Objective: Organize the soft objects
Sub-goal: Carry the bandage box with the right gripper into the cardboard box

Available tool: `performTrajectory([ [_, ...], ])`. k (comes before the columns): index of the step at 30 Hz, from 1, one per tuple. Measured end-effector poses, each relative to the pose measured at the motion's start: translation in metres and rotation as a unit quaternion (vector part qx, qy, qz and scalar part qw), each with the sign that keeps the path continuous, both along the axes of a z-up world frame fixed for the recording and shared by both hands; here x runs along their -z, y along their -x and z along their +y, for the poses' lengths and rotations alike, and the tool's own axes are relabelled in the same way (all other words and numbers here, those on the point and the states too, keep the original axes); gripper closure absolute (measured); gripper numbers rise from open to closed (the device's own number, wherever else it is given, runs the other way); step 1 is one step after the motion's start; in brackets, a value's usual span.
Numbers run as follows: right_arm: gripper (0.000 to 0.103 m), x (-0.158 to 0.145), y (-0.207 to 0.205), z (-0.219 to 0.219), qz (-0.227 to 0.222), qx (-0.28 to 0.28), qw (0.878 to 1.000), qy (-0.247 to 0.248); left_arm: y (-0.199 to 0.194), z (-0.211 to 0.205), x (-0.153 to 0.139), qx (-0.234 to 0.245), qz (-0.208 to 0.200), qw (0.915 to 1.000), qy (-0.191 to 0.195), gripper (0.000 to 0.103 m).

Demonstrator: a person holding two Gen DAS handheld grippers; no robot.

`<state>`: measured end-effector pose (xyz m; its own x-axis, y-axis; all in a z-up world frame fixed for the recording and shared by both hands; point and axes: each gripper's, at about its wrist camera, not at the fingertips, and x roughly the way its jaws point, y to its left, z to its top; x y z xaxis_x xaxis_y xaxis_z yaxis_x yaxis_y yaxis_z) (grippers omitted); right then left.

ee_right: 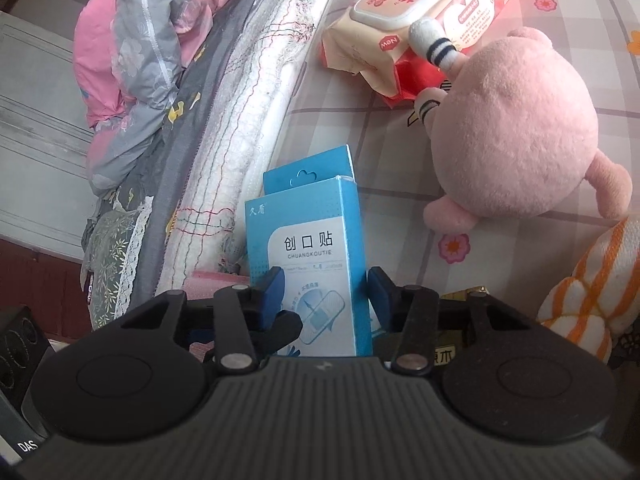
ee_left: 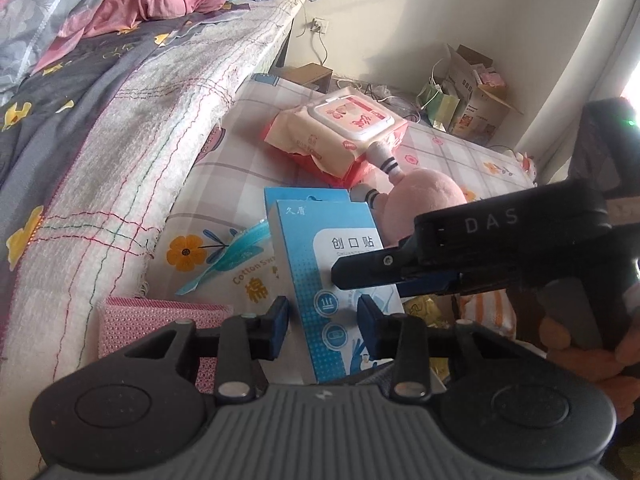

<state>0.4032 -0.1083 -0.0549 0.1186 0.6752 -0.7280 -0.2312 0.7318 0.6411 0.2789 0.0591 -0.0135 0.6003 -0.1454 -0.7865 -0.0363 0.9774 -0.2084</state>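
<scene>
Checked bedsheet (ee_left: pixel 460 148) under piled quilt (ee_left: pixel 80 80), cardboard boxes (ee_left: pixel 476 92) by wall, both hand-held grippers (ee_left: pixel 322 312) (ee_right: pixel 326 286) clamped on blue box (ee_right: pixel 308 256).

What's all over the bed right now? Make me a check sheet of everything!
Surface: checked bed sheet, flower prints.
Job's things: blue box; pink plush toy, leg against wipes pack; orange-striped soft thing.
Clutter: cotton swab bag, pink cloth.
Grippers: left gripper closed on the blue box; right gripper around it too, grip unclear.
Cables: cord hanging from wall socket.
Surroundings: rumpled quilt, cardboard boxes by the wall.
</scene>
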Motion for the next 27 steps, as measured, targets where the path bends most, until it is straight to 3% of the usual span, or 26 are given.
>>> performTrajectory([
  [9,0.058,-0.068,0.026,-0.021,-0.045,0.011,0.999,-0.027,0.03,-0.023,-0.063,0.009,-0.057,0.9983,-0.011,0.065],
  [15,0.058,-0.113,0.059,-0.081,-0.082,0.047,0.994,-0.046,0.043,-0.08,-0.097,0.058,-0.089,0.9943,-0.015,0.065],
  [21,0.058,-0.132,0.087,-0.171,-0.1,0.113,0.988,-0.039,0.041,-0.16,-0.101,0.13,-0.093,0.9872,-0.01,0.065],
  [27,0.058,-0.117,0.108,-0.266,-0.081,0.182,0.98,-0.021,0.028,-0.238,-0.077,0.19,-0.058,0.98,0.003,0.064],
])
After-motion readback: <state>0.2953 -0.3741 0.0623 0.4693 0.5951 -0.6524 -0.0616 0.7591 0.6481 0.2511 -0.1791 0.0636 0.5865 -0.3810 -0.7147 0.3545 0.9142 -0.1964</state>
